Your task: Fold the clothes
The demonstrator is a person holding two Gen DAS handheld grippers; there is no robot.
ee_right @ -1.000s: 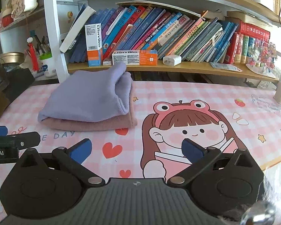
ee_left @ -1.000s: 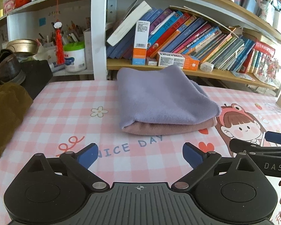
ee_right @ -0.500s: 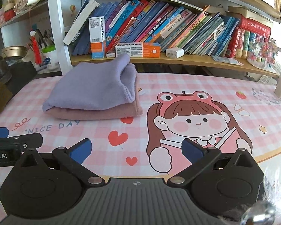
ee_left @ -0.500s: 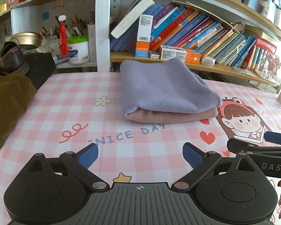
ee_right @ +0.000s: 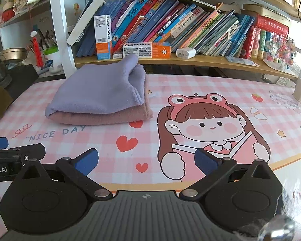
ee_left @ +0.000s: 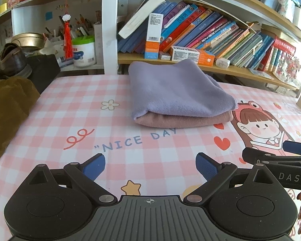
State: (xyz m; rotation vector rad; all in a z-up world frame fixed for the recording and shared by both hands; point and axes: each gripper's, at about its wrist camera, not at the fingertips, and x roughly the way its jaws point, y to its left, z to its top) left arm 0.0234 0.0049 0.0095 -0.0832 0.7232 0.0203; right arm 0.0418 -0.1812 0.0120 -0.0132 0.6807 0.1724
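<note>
The left gripper and right gripper hover wide open and empty above the near table. The folded lavender cloth lies on the folded pink cloth at the far side. Only the left view shows the brown garment.

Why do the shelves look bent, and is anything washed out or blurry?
Left wrist view: the fisheye lens bows the bookshelf; window glare whitens the right edge. Right wrist view: the same curving, glare at the far right, a smeared blur in the bottom right corner. The folded cloths look sharp in both.
</note>
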